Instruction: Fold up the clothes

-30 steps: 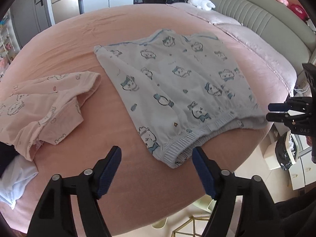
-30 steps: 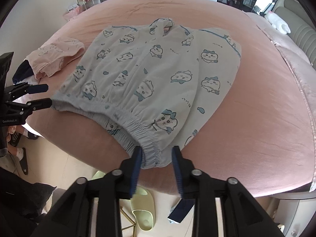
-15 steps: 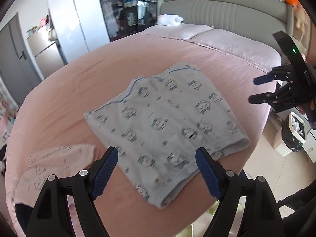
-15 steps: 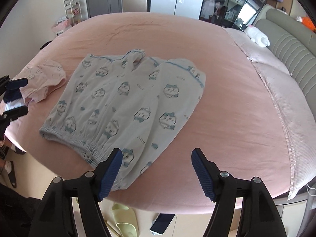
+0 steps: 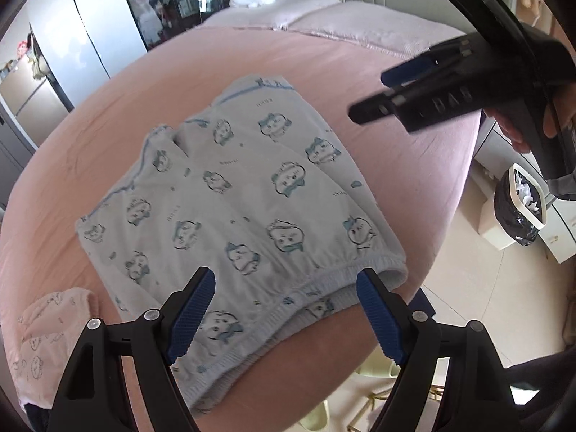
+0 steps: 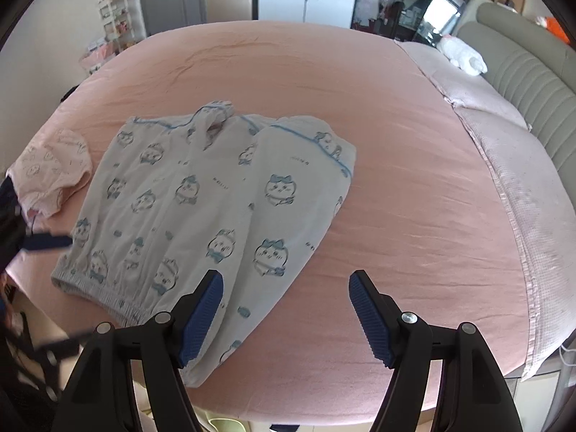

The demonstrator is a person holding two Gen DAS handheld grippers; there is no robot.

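Observation:
Pale blue pyjama trousers (image 5: 230, 194) printed with cartoon faces lie folded lengthwise on the pink bed, waistband at the near edge; they also show in the right wrist view (image 6: 216, 194). My left gripper (image 5: 286, 315) is open and empty above the waistband. My right gripper (image 6: 286, 315) is open and empty above the trousers' right edge and the bare sheet. The right gripper also shows at the upper right of the left wrist view (image 5: 374, 97). The left gripper appears blurred at the left edge of the right wrist view (image 6: 46, 243).
A crumpled pink garment (image 6: 54, 169) lies left of the trousers, also in the left wrist view (image 5: 46, 334). The pink bed (image 6: 396, 187) has a grey headboard (image 6: 522, 82) and a white plush toy (image 6: 464, 54). A lined bin (image 5: 518, 205) stands on the floor beside the bed.
The right gripper let go of the waistband and opened wide. Both grippers lifted away, then the left came back down close over the waistband. The trousers lie still.

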